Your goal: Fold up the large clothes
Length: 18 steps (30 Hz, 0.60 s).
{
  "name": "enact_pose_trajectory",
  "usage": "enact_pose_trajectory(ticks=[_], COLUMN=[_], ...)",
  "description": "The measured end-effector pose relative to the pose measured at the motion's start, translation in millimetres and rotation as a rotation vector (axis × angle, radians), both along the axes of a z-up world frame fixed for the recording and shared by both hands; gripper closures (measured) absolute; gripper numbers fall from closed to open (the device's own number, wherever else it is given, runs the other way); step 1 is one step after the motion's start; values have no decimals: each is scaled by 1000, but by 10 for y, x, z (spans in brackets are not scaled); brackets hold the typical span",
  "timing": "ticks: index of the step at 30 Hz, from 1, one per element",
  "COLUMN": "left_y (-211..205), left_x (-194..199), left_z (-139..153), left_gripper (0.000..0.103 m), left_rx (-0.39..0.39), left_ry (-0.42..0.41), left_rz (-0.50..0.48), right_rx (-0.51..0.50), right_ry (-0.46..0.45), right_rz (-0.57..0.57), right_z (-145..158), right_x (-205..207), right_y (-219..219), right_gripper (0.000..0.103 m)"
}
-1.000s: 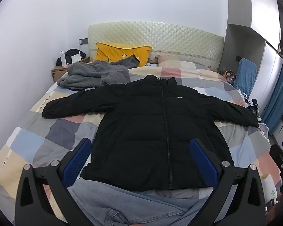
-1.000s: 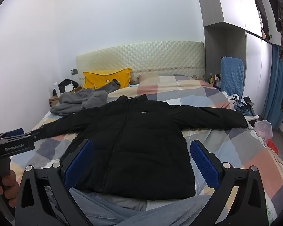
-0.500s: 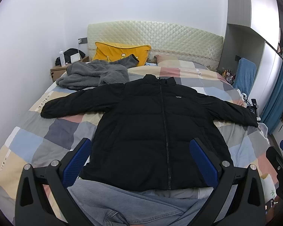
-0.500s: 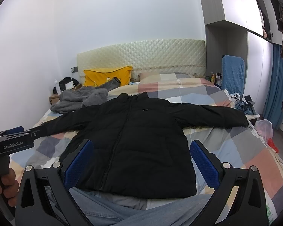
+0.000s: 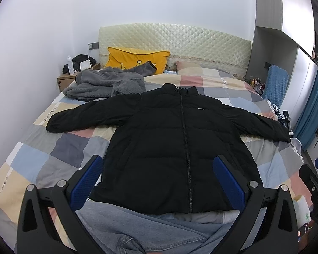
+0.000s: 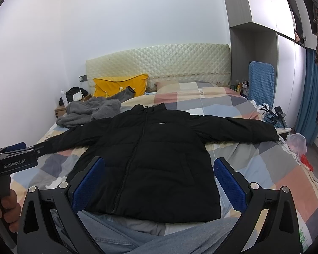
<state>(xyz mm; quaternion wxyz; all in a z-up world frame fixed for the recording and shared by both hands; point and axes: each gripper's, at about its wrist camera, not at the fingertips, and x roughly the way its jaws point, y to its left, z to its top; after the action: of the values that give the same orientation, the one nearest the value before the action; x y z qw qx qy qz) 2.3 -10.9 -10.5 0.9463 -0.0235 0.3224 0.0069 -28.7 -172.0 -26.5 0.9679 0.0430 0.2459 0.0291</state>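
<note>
Fingers of the left gripper (image 5: 158, 180), faced with blue textured pads (image 5: 87, 182), stand wide apart and hold nothing; the right gripper (image 6: 159, 181) is spread just as wide and equally empty. Both hover above the foot of the bed, short of the cloth, probably so the whole garment can be taken in before a first grasp. Beyond them the black padded zip-front jacket (image 5: 180, 139) lies front up on the pastel patchwork quilt (image 5: 59, 154), zipped, both sleeves stretched straight out to the sides, a layout that suits folding the sleeves inward first. Its hem overlaps a pair of light blue jeans (image 5: 137, 228) nearest the cameras. Farther back a crumpled grey fleece garment (image 5: 103, 83) rests near a yellow pillow (image 5: 137, 60), apart from the jacket's left sleeve.
</note>
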Motion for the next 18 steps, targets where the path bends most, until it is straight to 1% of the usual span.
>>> enact_pose_trajectory(ticks=[7, 8, 14, 18], left_y=[-90, 17, 5, 7], left_x=[-47, -6, -30, -30], left_z=[-20, 17, 31, 35], left_gripper=[0, 0, 0, 0], left_rx=[4, -2, -9, -11], left_ry=[-2, 0, 0, 2], left_rz=[-3, -1, -12, -12], right_rx=[1, 2, 7, 18], right_ry=[2, 4, 11, 12], right_rz=[0, 2, 16, 6], right_z=[-36, -42, -65, -64], right_x=[6, 15, 27, 32], right_y=[18, 17, 40, 20], right_gripper=[0, 0, 0, 0])
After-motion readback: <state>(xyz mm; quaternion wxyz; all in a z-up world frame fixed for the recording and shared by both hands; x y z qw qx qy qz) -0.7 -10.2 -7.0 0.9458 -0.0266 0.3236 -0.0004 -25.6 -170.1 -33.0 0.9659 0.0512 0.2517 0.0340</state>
